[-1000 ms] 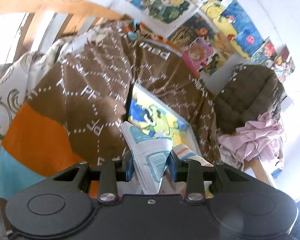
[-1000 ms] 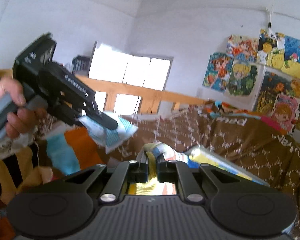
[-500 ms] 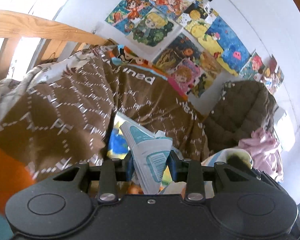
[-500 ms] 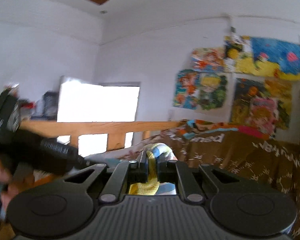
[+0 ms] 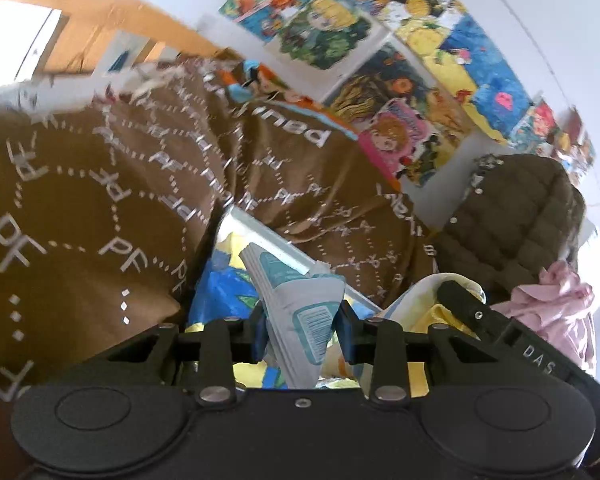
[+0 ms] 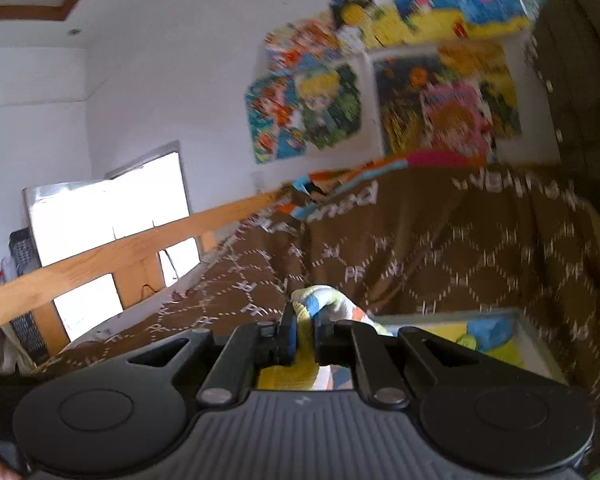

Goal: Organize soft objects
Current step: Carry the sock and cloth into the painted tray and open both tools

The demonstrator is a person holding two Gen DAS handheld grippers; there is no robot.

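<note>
left tongs swung right | right tongs now beside them, rolled

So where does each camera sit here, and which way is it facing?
Left wrist: on the left tool, looking along its fingers at the brown blanket and wall posters; grips a blue-white packet; right tool intrudes.
Right wrist: on the right tool, facing wooden rail, blanket and posters; pinches a multicoloured cloth.
Shared: blanket, posters, dark quilted jacket.
</note>
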